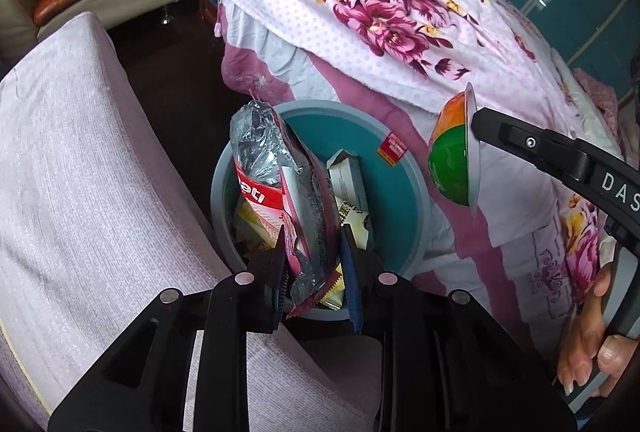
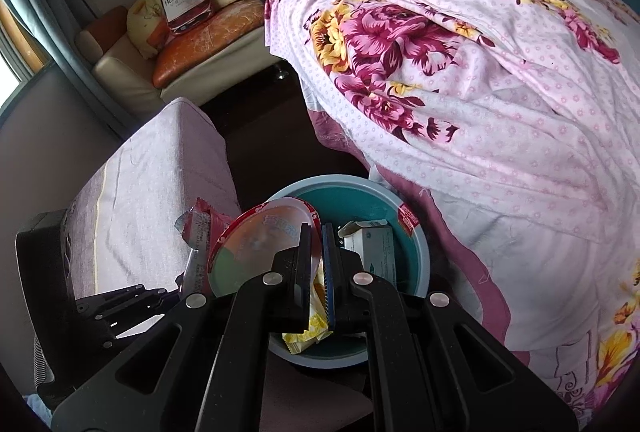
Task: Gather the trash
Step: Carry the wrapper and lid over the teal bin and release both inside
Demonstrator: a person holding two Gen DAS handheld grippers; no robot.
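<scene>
Bin below; snack bag between jaws.

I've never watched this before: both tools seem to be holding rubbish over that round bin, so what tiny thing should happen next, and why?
Probably open the left tool and let the crinkled red-and-silver snack bag drop. Its lower end already hangs inside the round teal bin with the grey rim, above a white carton. The right tool grips the orange-and-green plastic cup by its rim beside the bin's edge, so it likely follows.

Both wrist views steeply downward, close above the shared bin; left view nearer
</scene>
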